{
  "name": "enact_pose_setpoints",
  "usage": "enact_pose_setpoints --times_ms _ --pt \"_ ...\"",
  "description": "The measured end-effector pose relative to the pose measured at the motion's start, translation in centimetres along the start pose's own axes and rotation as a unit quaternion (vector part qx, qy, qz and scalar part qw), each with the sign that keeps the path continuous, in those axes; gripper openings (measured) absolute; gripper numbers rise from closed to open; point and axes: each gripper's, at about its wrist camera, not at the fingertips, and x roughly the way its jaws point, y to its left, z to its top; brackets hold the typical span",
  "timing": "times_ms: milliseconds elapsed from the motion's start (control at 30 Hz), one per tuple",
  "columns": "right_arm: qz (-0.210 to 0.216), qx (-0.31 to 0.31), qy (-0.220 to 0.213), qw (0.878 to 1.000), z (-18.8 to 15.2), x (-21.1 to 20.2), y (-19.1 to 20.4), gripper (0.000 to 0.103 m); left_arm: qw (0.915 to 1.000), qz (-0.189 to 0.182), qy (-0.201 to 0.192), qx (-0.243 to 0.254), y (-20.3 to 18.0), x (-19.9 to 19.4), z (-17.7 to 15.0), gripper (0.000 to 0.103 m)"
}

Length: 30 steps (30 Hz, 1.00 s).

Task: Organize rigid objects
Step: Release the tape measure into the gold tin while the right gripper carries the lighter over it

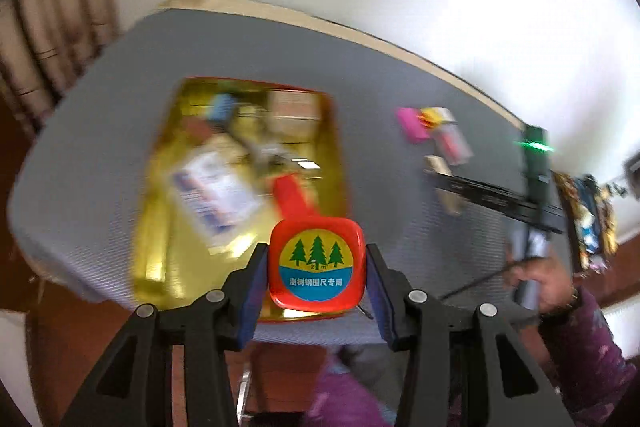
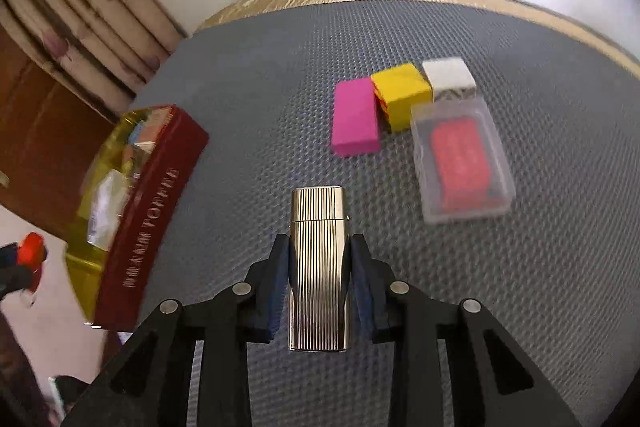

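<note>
A: What do the left jaws have?

B: The left gripper (image 1: 316, 277) is clamped on a red tape measure (image 1: 316, 267), blue pads pressed to both its sides. The label shows three green trees on yellow over a blue band. A red tab sticks out of its far end.

A: Where is it?

B: In the left wrist view it sits in front of the near end of a gold-lined tin (image 1: 240, 187) with red outer walls. Whether it touches the tin I cannot tell. The tin's contents are blurred; a white and blue card (image 1: 216, 187) shows among them.

A: And the right?

B: The right gripper (image 2: 319, 267) is closed on a gold ribbed lighter (image 2: 319, 267), gripped at its sides, lengthwise along the fingers, above the grey textured mat (image 2: 260, 87).

A: Beyond that?

B: Ahead and to the right, a pink block (image 2: 355, 116), a yellow block (image 2: 402, 95) and a white block (image 2: 448, 75) lie touching in a row. Just beside them is a clear case (image 2: 462, 163) with something red inside. The tin stands at the mat's left edge, gold lettering on its red wall.
</note>
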Motion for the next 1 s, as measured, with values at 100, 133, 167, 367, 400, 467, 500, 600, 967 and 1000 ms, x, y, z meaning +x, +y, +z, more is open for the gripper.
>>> enact_pose_setpoints --times_ms 100,133,167,367,400,467,500,600,967,1000 --pt "0.022 0.019 -0.003 1.000 -0.8 -0.8 0.5 0.029 0.9996 0.014 -0.001 -0.023 2.4 -0.3 -0.1 0.047" --pt "0.024 0.023 -0.006 0.999 -0.9 -1.0 0.7 0.029 0.9995 0.015 -0.001 -0.029 3.0 -0.3 0.1 0.047" --pt "0.026 0.025 -0.007 0.999 -1.0 -1.3 0.9 0.029 0.9991 0.017 -0.002 -0.038 3.6 -0.1 0.1 0.047" --pt "0.039 0.026 -0.024 0.999 -0.9 -3.5 2.3 0.029 0.9985 0.001 0.011 -0.053 4.6 2.2 0.5 0.047" --pt "0.042 0.027 -0.026 0.998 -0.7 -3.9 2.4 0.029 0.9984 0.004 0.013 -0.054 4.6 2.7 0.4 0.047" --pt "0.052 0.028 -0.030 0.998 -0.6 -4.9 2.5 0.029 0.9982 0.000 0.017 -0.058 4.6 3.2 0.1 0.047" --pt "0.056 0.029 -0.032 0.997 -0.4 -5.0 3.0 0.029 0.9978 -0.011 0.020 -0.062 4.3 3.6 0.1 0.047" --pt "0.074 0.030 -0.034 0.996 -0.1 -5.3 4.2 0.029 0.9976 -0.036 0.029 -0.051 3.4 4.8 0.3 0.047" --pt "0.113 0.007 -0.039 0.993 0.6 -6.0 9.0 0.029 0.9966 -0.048 0.065 -0.013 1.1 9.0 1.0 0.048" --pt "0.113 0.004 -0.039 0.993 0.7 -5.8 9.4 0.029 0.9966 -0.049 0.065 -0.013 1.2 9.1 1.0 0.048"
